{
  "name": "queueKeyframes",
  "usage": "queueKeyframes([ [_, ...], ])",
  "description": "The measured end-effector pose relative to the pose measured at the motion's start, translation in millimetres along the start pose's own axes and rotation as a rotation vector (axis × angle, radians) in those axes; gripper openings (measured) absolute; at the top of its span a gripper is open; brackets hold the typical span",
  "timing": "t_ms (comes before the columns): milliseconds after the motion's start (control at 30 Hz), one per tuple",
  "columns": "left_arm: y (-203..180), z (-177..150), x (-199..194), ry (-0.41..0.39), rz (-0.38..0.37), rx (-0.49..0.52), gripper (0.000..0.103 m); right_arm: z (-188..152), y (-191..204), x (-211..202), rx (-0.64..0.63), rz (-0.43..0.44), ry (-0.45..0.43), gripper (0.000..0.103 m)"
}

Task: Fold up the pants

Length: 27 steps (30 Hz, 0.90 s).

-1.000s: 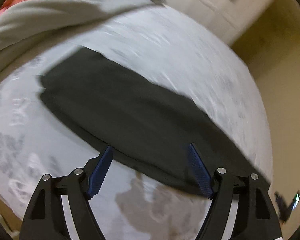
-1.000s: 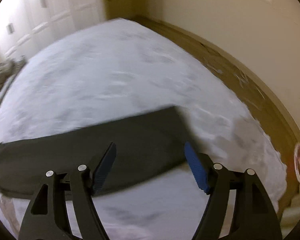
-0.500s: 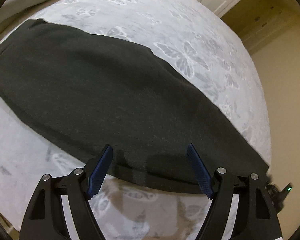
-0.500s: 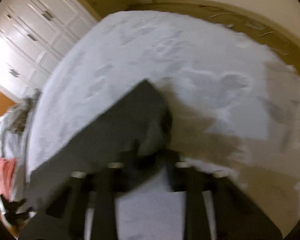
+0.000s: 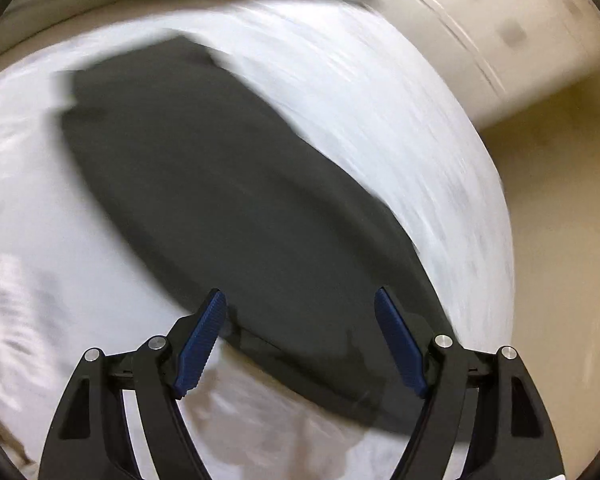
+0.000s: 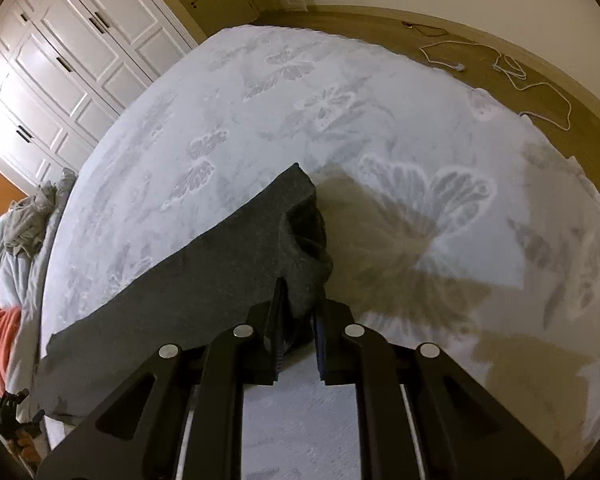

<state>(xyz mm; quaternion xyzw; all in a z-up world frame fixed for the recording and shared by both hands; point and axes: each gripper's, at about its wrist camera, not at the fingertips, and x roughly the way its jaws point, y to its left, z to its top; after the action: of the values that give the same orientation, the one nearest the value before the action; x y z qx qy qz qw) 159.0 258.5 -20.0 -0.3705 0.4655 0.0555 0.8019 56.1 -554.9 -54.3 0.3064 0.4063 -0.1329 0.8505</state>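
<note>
Dark grey pants (image 5: 236,200) lie folded lengthwise as one long strip on a white bedspread with butterfly patterns (image 5: 400,128). My left gripper (image 5: 300,332) is open and empty, hovering over the near edge of the pants; this view is motion-blurred. In the right wrist view my right gripper (image 6: 298,320) is shut on the near corner of the pants' end (image 6: 304,256) and lifts that bunched corner off the bedspread (image 6: 340,120). The rest of the pants (image 6: 172,304) stretches away to the left.
White wardrobe doors (image 6: 60,60) stand beyond the bed. A pile of grey and orange clothes (image 6: 16,260) lies at the bed's left end. White cables (image 6: 532,80) lie on the wooden floor past the bed's far edge.
My right gripper has closed on the corner of the pants' end and raised it. My left gripper stays open and has swung, so the pants look farther away.
</note>
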Motion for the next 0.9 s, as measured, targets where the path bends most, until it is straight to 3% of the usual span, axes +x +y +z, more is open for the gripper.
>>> queueKeyframes([
  [100, 70, 34, -15, -0.057, 0.101, -0.195, 0.074, -3, -3, 10, 0.025, -0.003, 0.026, 0.017],
  [167, 101, 46, -13, -0.028, 0.080, -0.276, 0.074, -3, -7, 8, 0.026, 0.004, 0.041, 0.025],
  [233, 123, 53, -5, 0.026, 0.042, -0.327, 0.074, -6, 0, 8, 0.019, 0.028, 0.038, 0.041],
  [300, 130, 58, 0, 0.035, 0.003, -0.332, 0.074, -7, 9, 9, 0.010, 0.030, 0.036, 0.059],
  [400, 120, 69, 3, -0.009, -0.014, -0.253, 0.076, -10, 22, 16, -0.016, -0.015, 0.030, 0.071],
  [467, 122, 77, 14, -0.004, -0.023, -0.261, 0.079, -11, 30, 19, -0.031, -0.045, 0.008, 0.071],
  [533, 120, 81, 16, -0.037, -0.034, -0.261, 0.081, -11, 33, 20, -0.034, -0.019, -0.005, 0.048],
  [567, 114, 83, 17, -0.053, -0.048, -0.228, 0.069, -11, 32, 23, -0.010, 0.018, 0.009, 0.013],
  [600, 110, 84, 18, -0.053, -0.064, -0.200, 0.016, -10, 30, 23, 0.022, 0.043, 0.009, 0.010],
  [667, 109, 85, 13, -0.036, -0.113, -0.227, 0.010, -6, 39, 6, 0.028, 0.109, -0.040, 0.008],
  [733, 95, 84, -20, -0.084, -0.212, -0.227, 0.009, 4, 54, -35, 0.003, 0.219, -0.141, 0.007],
  [767, 88, 83, -37, -0.100, -0.226, -0.201, 0.010, 6, 59, -54, -0.015, 0.253, -0.180, 0.007],
  [833, 81, 78, -56, -0.117, -0.185, -0.132, 0.010, 7, 56, -66, -0.067, 0.210, -0.191, 0.007],
  [900, 99, 76, -43, -0.083, -0.097, -0.144, 0.010, 3, 33, -40, -0.034, 0.128, -0.091, 0.007],
])
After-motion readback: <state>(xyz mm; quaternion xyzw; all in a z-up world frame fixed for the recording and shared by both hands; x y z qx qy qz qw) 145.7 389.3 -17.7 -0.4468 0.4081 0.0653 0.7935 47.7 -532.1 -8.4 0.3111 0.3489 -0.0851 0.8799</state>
